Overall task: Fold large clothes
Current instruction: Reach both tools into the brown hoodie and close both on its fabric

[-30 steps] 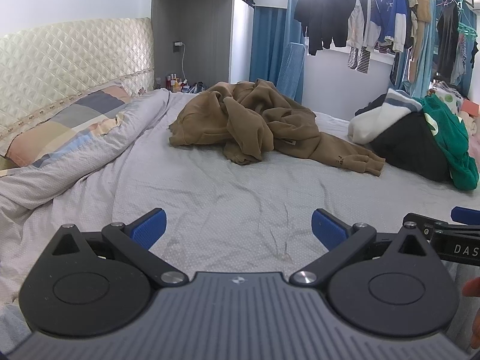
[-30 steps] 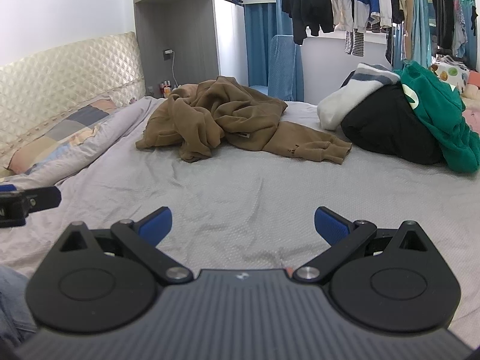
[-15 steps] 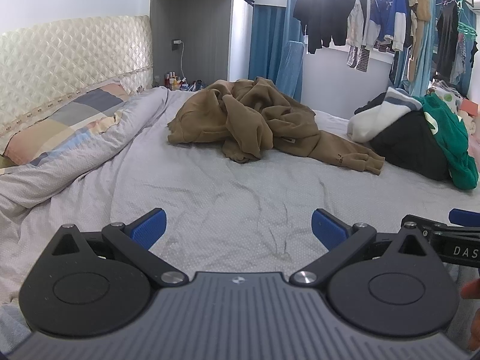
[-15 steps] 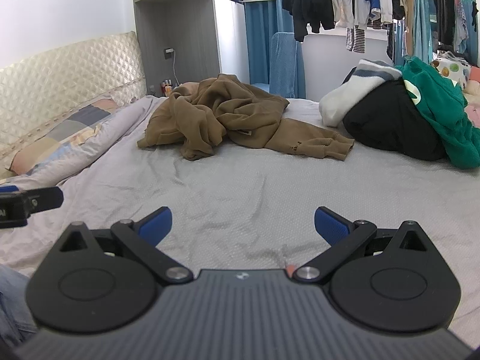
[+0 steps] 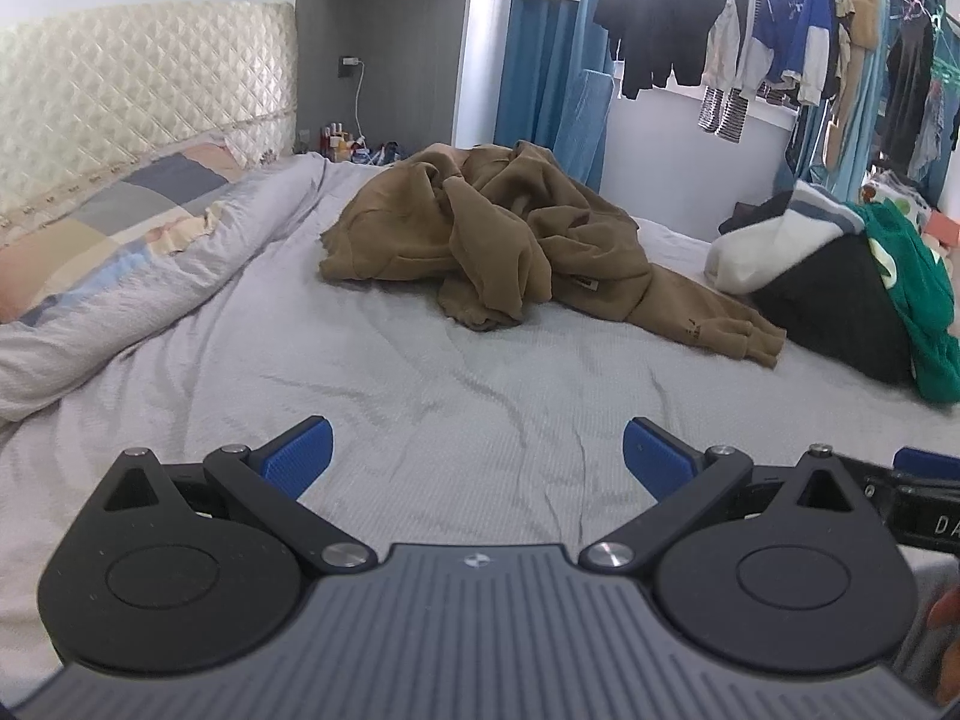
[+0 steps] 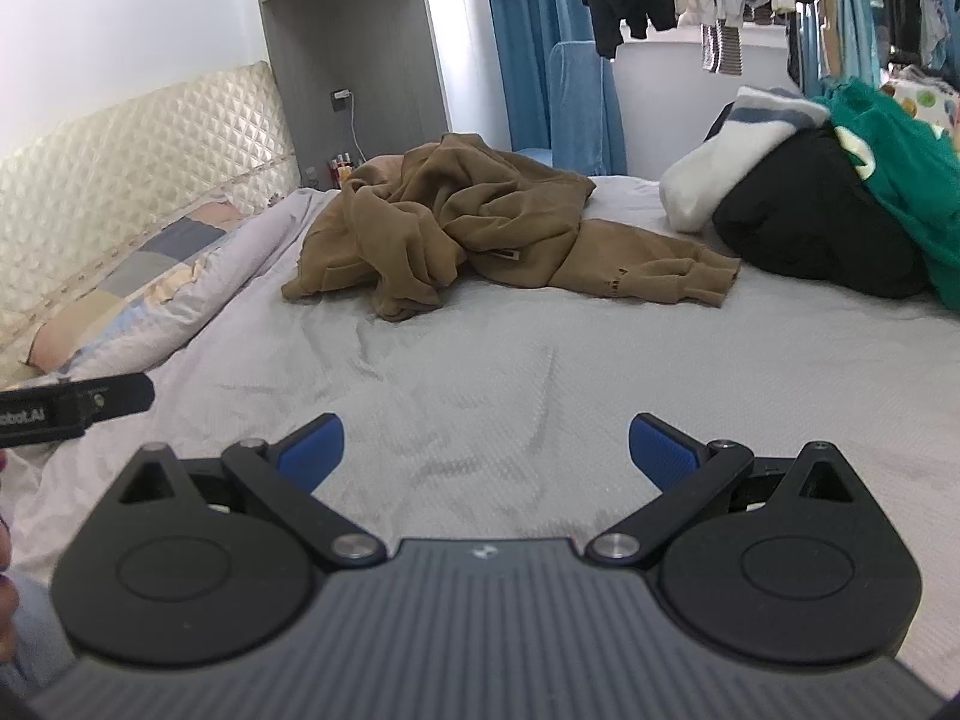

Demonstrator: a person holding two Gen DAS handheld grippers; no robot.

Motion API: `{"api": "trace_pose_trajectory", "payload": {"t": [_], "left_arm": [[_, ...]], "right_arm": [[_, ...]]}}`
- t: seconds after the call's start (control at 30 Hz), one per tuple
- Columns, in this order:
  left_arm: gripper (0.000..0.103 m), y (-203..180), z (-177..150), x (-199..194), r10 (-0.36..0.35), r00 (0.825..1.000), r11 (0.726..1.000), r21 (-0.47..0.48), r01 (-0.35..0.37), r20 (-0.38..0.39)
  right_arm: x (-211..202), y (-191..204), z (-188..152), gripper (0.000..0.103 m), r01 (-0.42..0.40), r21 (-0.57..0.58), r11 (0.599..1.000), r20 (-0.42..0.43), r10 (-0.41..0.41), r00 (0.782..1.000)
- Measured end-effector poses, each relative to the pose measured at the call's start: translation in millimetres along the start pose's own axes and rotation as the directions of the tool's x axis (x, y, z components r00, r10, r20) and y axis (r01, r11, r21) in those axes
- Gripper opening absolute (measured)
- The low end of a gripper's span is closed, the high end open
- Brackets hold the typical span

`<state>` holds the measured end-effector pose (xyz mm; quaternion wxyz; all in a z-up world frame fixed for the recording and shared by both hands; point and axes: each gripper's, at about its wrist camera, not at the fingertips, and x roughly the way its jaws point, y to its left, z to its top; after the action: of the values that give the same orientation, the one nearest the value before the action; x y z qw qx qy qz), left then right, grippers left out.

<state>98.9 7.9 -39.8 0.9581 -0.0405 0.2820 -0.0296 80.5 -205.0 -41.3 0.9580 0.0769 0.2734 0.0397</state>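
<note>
Over the near end of the bed (image 5: 180, 372), at 6 o'clock in the left wrist view, hovering with blue fingers spread wide: the left gripper (image 5: 477, 450), gripping nothing, touching nothing, only wrinkled grey sheet showing between the pads. At 6 o'clock in the right wrist view, hanging the same way: the right gripper (image 6: 486, 447), fingers set wide apart, empty, clear of the fabric below. Poking in at 9 o'clock of the right view, the dark side of the left gripper; showing at 4 o'clock of the left view, part of the right one, so both riding side by side.

Lying crumpled well ahead, at about 12 o'clock in both views, resting on the sheet: the brown hoodie (image 5: 492, 240) (image 6: 456, 222), one sleeve trailing toward 3 o'clock with its cuff flat on the bed. Lying well apart from both grippers, with open sheet between.

Sitting at 2 o'clock, just beside the sleeve's cuff: a pile of clothes (image 5: 840, 294) (image 6: 822, 222), black, white and green. Running along 9 to 10 o'clock: a bunched grey duvet (image 5: 150, 294) with a patchwork pillow (image 5: 114, 222) behind it, against a quilted headboard (image 5: 138, 96). Hanging at 1 o'clock, behind the bed: a row of hung garments (image 5: 750, 30), beside blue curtains (image 5: 540, 60).
</note>
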Motion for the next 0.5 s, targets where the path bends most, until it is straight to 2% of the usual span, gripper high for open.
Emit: {"api": "trace_pose_trajectory", "payload": {"t": [0.23, 0.4, 0.5], "left_arm": [[0.103, 10, 43, 78, -0.036, 0.999, 0.999, -0.02, 0.036, -0.007], [0.103, 17, 81, 155, -0.084, 0.996, 0.994, -0.07, 0.083, -0.009], [0.103, 18, 101, 207, -0.1, 0.995, 0.991, -0.089, 0.099, 0.0]], "right_arm": [[54, -12, 28, 0.103, -0.01, 0.031, 0.999, -0.061, 0.012, 0.998], [99, -21, 64, 0.103, -0.034, 0.021, 0.999, -0.033, 0.035, 0.999], [135, -33, 88, 0.102, -0.069, 0.057, 0.996, -0.017, 0.071, 0.997]]}}
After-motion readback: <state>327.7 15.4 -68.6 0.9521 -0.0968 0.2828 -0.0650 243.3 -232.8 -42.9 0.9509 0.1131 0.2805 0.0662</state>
